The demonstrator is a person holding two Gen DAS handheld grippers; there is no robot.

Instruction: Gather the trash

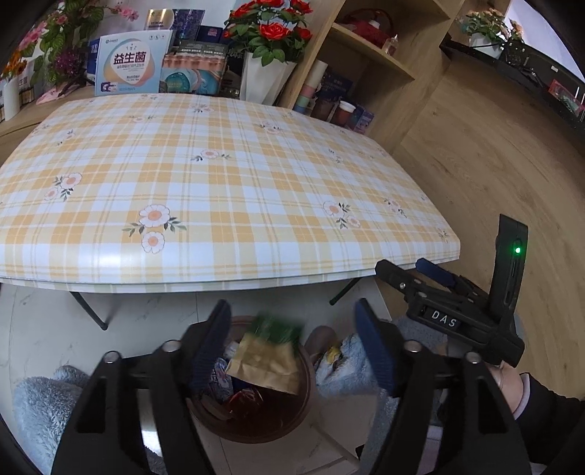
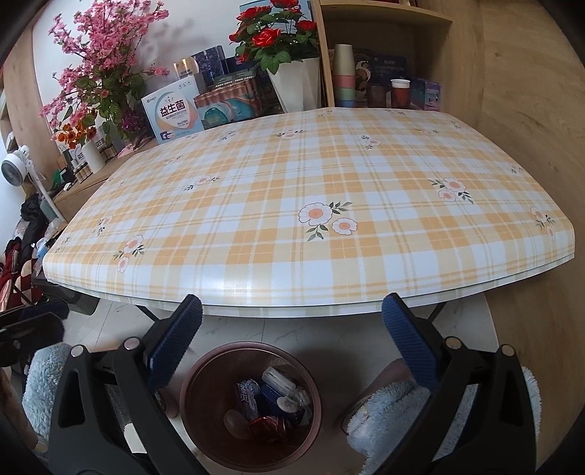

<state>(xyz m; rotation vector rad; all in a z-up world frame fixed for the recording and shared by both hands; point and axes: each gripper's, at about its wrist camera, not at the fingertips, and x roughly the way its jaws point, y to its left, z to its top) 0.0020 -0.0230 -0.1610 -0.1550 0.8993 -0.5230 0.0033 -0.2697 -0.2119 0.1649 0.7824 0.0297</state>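
Observation:
A round brown trash bin (image 1: 252, 420) stands on the floor under the table's front edge, also in the right wrist view (image 2: 204, 420). It holds several wrappers and packets (image 2: 272, 398). My left gripper (image 1: 292, 347) is open above the bin. A green and yellow snack bag (image 1: 267, 356), blurred, hangs between its fingers over the bin, touching neither pad. My right gripper (image 2: 292, 347) is open and empty above the bin; it also shows at the right of the left wrist view (image 1: 435, 277).
The table (image 1: 219, 182) with a yellow plaid flowered cloth fills both views. Behind it stand boxes, red roses (image 1: 270, 29) and pink flowers (image 2: 95, 73). A wooden shelf (image 1: 369, 69) with cups is at the right. Fuzzy blue slippers (image 2: 387, 413) flank the bin.

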